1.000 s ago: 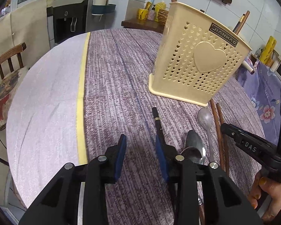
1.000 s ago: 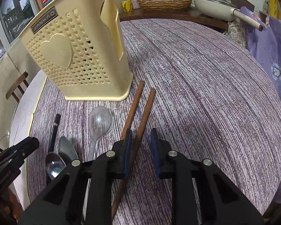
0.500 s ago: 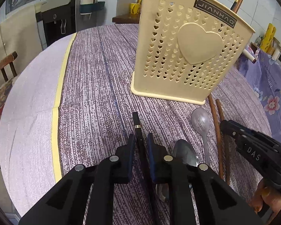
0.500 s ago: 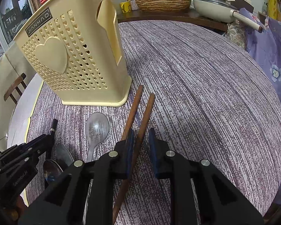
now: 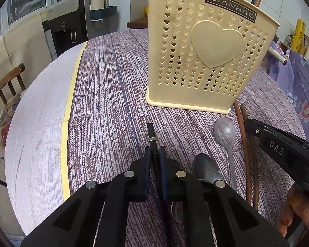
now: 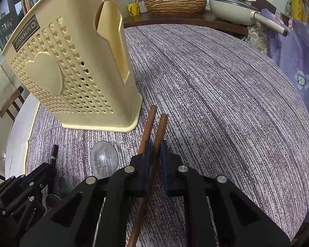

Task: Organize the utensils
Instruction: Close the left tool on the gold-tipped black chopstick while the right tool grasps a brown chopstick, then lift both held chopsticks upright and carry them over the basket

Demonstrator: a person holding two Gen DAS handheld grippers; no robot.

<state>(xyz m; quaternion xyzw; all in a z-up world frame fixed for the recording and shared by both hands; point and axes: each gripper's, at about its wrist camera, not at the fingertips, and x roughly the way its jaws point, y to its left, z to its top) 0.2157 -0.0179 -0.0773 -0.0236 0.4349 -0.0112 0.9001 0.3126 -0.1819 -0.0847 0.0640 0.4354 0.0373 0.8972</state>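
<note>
Left gripper point(image 5: 154, 154) pinches a thin black chopstick point(image 5: 151, 131); both blue pads press its shaft and its gold-banded end sticks out ahead of the tips, short of the holder point(image 5: 206, 61). Right gripper point(image 6: 154, 149) is clamped on one brown wooden chopstick point(image 6: 161, 123), round and smooth, whose far end points toward the holder's near corner. A second wooden chopstick point(image 6: 148, 121) lies just left of the clamped one, outside the pads, its tip close to the holder's base.

Holder is cream plastic, tall and boxy, perforated with small heart cutouts, a raised heart on the front and a dark label near the rim. It stands upright on the round table point(image 6: 226, 103), which has a mottled purple-grey woven-look cover with a yellow strip along one side. More sticks already stand inside it, poking above the rim.

In front of the holder, between the two grippers: a pale grey plastic spoon point(image 5: 224, 131), bowl up, and a dull metal spoon point(image 5: 204, 166) partly hidden under the left gripper's body. Both spoons crowd the gap beside the black chopstick.

Behind the holder: a wicker basket point(image 6: 175, 2) and a lidded pan point(image 6: 230, 8) on a dark shelf. A wooden chair point(image 5: 8, 82) sits off the table's edge.
</note>
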